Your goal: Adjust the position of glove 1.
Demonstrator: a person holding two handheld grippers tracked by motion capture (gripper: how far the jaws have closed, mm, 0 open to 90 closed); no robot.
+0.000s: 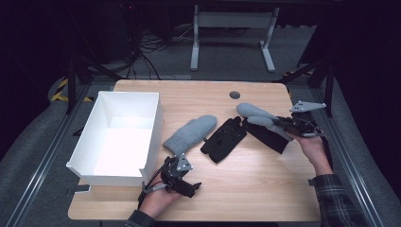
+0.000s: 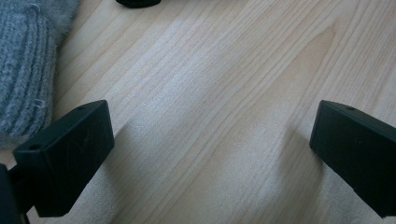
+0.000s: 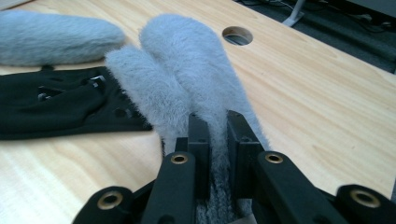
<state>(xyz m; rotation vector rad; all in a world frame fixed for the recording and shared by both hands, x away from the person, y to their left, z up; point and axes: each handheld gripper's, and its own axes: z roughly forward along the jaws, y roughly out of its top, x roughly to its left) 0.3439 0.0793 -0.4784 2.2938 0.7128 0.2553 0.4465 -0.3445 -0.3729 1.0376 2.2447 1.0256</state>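
A grey fuzzy mitten (image 1: 257,115) (image 3: 187,79) is lifted at the table's right, my right gripper (image 1: 283,124) (image 3: 217,133) shut on its cuff. A second grey mitten (image 1: 191,133) (image 3: 51,42) lies flat at mid-table, its ribbed cuff (image 2: 25,65) just left of my left gripper (image 1: 194,187) (image 2: 210,140). That gripper is open low over bare wood near the front edge, with nothing between its jaws. Two black gloves (image 1: 224,138) (image 1: 267,135) lie between the mittens; one black glove (image 3: 60,107) sits beside the held mitten.
An open white box (image 1: 116,137) stands at the table's left, its right wall close to my left gripper. A round cable hole (image 1: 234,94) (image 3: 237,35) sits near the far edge. Bare wood (image 1: 265,184) spreads across the front right.
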